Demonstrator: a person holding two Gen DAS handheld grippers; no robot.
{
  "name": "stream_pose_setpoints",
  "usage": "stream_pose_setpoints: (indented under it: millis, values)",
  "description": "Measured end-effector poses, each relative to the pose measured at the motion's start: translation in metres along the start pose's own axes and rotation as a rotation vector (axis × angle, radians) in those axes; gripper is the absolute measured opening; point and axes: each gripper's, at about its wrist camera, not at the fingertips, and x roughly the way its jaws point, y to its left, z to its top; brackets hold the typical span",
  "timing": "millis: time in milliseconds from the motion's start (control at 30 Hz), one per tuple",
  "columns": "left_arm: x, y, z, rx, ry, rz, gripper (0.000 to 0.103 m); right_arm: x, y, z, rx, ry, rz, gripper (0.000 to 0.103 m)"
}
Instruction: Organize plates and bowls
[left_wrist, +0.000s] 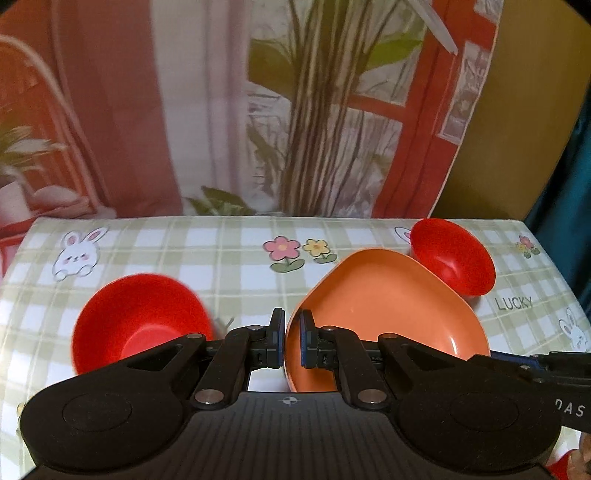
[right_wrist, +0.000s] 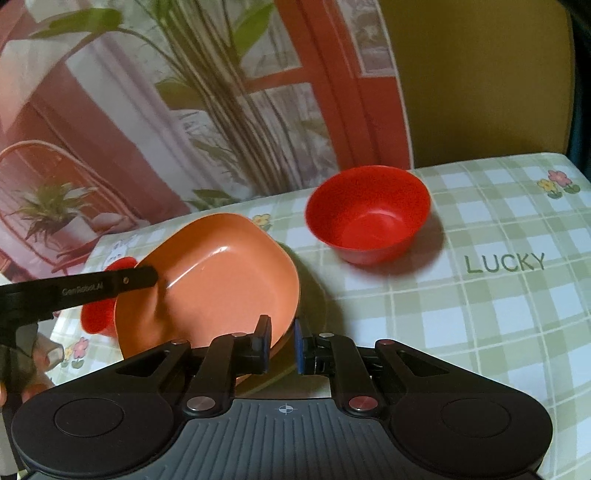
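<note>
An orange square plate (left_wrist: 384, 306) is held tilted above the table. My left gripper (left_wrist: 291, 339) is shut on its left rim. My right gripper (right_wrist: 282, 341) straddles the plate's right rim (right_wrist: 221, 280) with a small gap between the jaws; its left pad touches the rim. Under the plate a green plate (right_wrist: 314, 314) shows partly on the table. One red bowl (left_wrist: 140, 321) sits on the table at the left; in the right wrist view (right_wrist: 107, 295) it is mostly hidden behind the plate. A second red bowl (right_wrist: 369, 214) sits at the back right; it also shows in the left wrist view (left_wrist: 452, 254).
The table has a green checked cloth (right_wrist: 480, 314) with rabbits, flowers and the word LUCKY. A printed backdrop (left_wrist: 221, 110) hangs behind the table's far edge. The table's right edge (left_wrist: 554, 266) is near the second bowl.
</note>
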Motion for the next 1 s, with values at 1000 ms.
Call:
stream_pose_setpoints:
  millis: [1000]
  values:
    - [0.038,-0.006,-0.011,0.110,0.032,0.089,0.012,0.018,-0.005,-0.003,-0.014,0.031,-0.030,0.015]
